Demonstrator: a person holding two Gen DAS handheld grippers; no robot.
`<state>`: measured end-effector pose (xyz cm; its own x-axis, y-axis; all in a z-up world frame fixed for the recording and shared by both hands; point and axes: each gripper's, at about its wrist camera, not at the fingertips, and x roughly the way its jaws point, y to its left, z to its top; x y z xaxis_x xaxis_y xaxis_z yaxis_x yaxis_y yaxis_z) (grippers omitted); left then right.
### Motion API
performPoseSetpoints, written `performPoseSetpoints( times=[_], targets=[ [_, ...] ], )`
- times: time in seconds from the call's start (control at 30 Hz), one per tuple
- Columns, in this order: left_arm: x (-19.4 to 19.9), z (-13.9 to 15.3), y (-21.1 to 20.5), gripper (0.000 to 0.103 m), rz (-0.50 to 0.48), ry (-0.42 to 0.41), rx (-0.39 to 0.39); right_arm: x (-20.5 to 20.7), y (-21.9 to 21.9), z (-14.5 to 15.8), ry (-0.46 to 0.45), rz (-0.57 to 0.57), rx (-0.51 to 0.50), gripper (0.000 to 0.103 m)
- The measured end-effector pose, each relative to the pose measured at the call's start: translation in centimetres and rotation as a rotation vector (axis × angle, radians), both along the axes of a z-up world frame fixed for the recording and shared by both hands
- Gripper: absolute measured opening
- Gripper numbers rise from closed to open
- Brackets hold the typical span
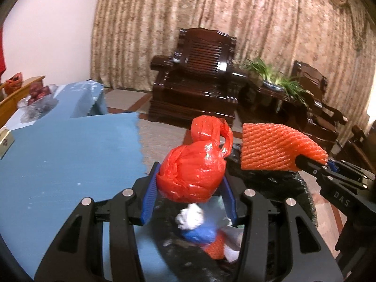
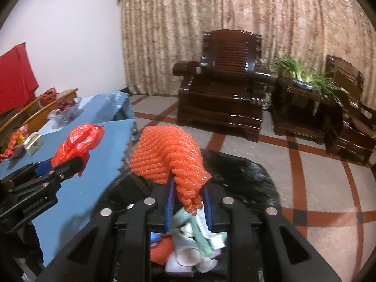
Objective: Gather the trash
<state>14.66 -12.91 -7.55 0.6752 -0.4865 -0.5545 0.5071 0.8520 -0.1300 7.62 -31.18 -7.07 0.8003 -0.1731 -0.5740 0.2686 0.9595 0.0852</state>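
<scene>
Both loads are over the black-lined trash bin off the blue-covered desk! Left claw clenched on a knotted red plastic bag; right claw, at three o'clock, grips orange foam fruit netting. Drop step, I'd judge: next, release both.

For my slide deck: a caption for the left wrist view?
Left tool grips a red plastic bag above the black bin bag.

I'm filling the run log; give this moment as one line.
left gripper: shut on red plastic bag | right gripper: shut on orange foam net | both above black trash bag
</scene>
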Motion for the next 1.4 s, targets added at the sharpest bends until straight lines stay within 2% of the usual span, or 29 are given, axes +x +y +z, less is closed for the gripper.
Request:
performPoseSetpoints(
  times=[0.2, 0.5, 0.57, 0.63, 0.77, 0.87, 0.93, 0.97, 1.17, 1.4],
  targets=[
    [-0.4, -2.3, -3.3, 0.047, -0.057, 0.03, 0.018, -0.9, -2.0, -1.8, 0.037, -0.048, 0.005, 0.021],
    [-0.1, -5.0, -5.2, 0.049, -0.081, 0.066, 0.036, -0.3, -3.7, -4.2, 0.081, -0.079, 0.003, 0.022],
    [0.1, -5.1, -5.3, 0.057, -0.084, 0.066, 0.031, 0.0, -3.8, -4.6, 0.093, -0.073, -0.004, 0.027],
    [0.2, -5.0, -5.3, 0.065, -0.089, 0.064, 0.019, -0.1, -3.7, -4.8, 0.097, -0.072, -0.014, 0.037],
    [0.3, -4.5, -4.6, 0.075, -0.092, 0.061, -0.002, -0.3, -3.4, -4.6, 0.087, -0.069, -0.027, 0.051],
    [0.4, -4.0, -3.5, 0.08, -0.073, 0.055, -0.013, -0.7, -3.1, -4.3, 0.074, -0.077, -0.042, 0.072],
    [0.4, -3.2, -2.5, 0.085, -0.051, 0.04, -0.02, -0.9, -2.8, -4.0, 0.059, -0.085, -0.061, 0.092],
    [0.4, -2.8, -2.0, 0.087, -0.043, 0.033, -0.021, -1.0, -2.5, -3.6, 0.05, -0.087, -0.08, 0.095],
    [0.0, -0.6, 1.3, 0.094, 0.02, 0.013, -0.001, -1.8, -1.1, -1.9, 0.02, -0.045, -0.072, 0.097],
    [-2.2, 1.2, 5.1, 0.095, 0.103, 0.016, 0.021, -3.1, 1.8, 0.0, 0.0, 0.027, -0.036, 0.097]
  ],
)
